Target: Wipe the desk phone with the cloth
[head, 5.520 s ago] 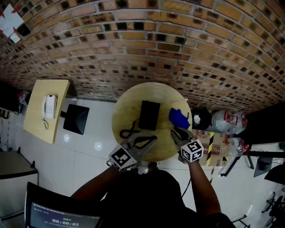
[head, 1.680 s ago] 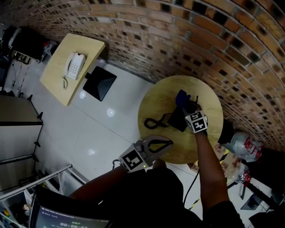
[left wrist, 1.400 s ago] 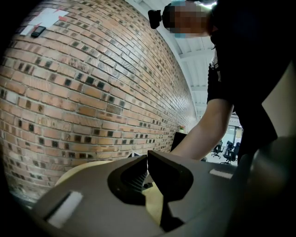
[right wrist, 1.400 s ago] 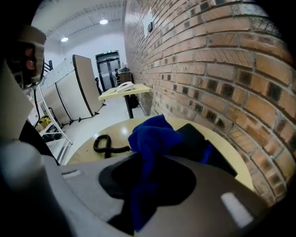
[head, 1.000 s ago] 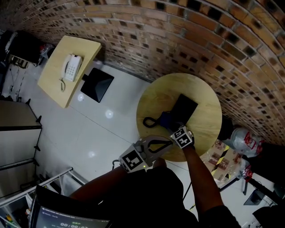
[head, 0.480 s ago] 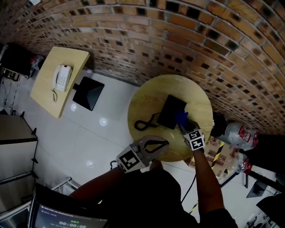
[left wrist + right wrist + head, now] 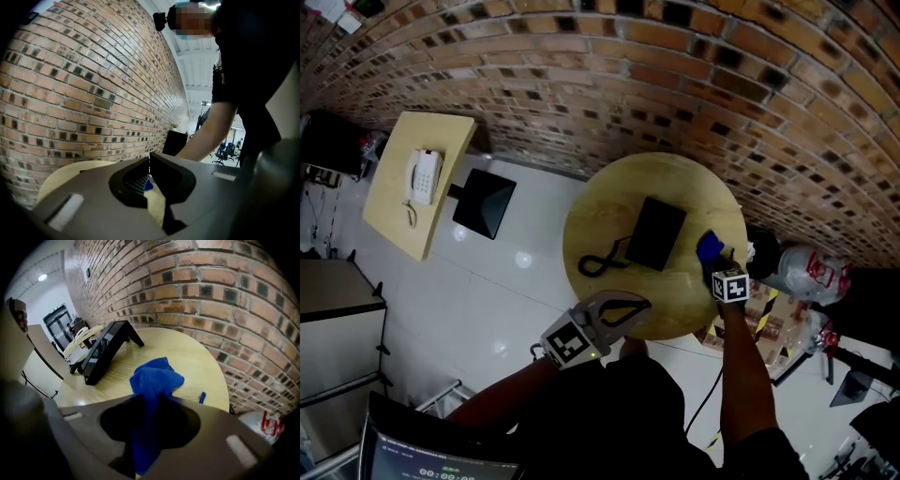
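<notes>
Your right tool (image 7: 151, 404): jaws clamped on the blue cloth (image 7: 157, 378), near the tabletop's (image 7: 605, 220) right edge
Your left tool (image 7: 149, 161): jaws together, nothing held
Desk phone (image 7: 654, 233): mid-tabletop, beside the cloth

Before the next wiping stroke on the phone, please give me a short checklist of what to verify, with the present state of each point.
1. Crumpled blue cloth clamped in the right gripper: ok.
2. Cloth in contact with the black desk phone: not ok; it lies beside the phone, apart from it.
3. Phone resting on the round wooden table: ok.
4. Left gripper free, jaws together, nothing held: ok.
5. Dust remaining on the phone: cannot tell.
</notes>
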Tool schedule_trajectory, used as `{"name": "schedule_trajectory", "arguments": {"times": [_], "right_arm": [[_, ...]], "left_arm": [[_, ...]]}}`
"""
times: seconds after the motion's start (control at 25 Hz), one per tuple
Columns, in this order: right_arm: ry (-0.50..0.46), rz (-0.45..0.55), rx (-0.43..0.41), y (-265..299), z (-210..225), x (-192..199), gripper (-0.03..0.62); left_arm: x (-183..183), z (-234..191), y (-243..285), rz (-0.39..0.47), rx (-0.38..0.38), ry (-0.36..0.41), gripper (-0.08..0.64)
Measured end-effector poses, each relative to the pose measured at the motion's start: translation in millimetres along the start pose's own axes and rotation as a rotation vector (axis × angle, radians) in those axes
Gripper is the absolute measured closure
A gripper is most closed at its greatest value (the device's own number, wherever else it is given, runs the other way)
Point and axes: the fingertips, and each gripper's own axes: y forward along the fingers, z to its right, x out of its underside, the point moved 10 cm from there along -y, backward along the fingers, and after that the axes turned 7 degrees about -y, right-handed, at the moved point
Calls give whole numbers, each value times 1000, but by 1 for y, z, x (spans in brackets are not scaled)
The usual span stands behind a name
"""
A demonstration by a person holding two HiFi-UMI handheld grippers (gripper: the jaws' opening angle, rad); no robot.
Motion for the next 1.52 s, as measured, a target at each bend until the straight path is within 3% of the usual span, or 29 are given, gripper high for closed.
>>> {"name": "schedule_trajectory", "arguments": {"times": [0.2,0.44,0.56,0.72,0.92,1.04,1.24,1.44,1.52], "right_arm": [[73,4,-8,5,10,6,457],[55,1,9,-3,19,2,382],[6,88,53,-28,19,-16,382],[-25,301,75,-74,8,-42,382],[-89,599,-28,-155,-69,-74,383],[-124,718,-100,-199,-129,-88,390],[-118,831,-181,-247,-203,-95,425],[-119,904,-241,-271,-245,-96,582],[-136,912,-244,-278,-256,-99,592]], "left_arm": [[-1,0,7,-4,5,-1,566],[-5,2,12,0,20,-2,566],[-10,1,11,13,23,7,566],[-16,-4,14,20,32,12,566],[-34,5,4,33,77,67,566],[-42,13,-3,37,102,75,566],[-52,24,-15,51,126,99,566],[-56,35,-32,69,136,118,566],[-60,40,-40,74,143,126,566]]}}
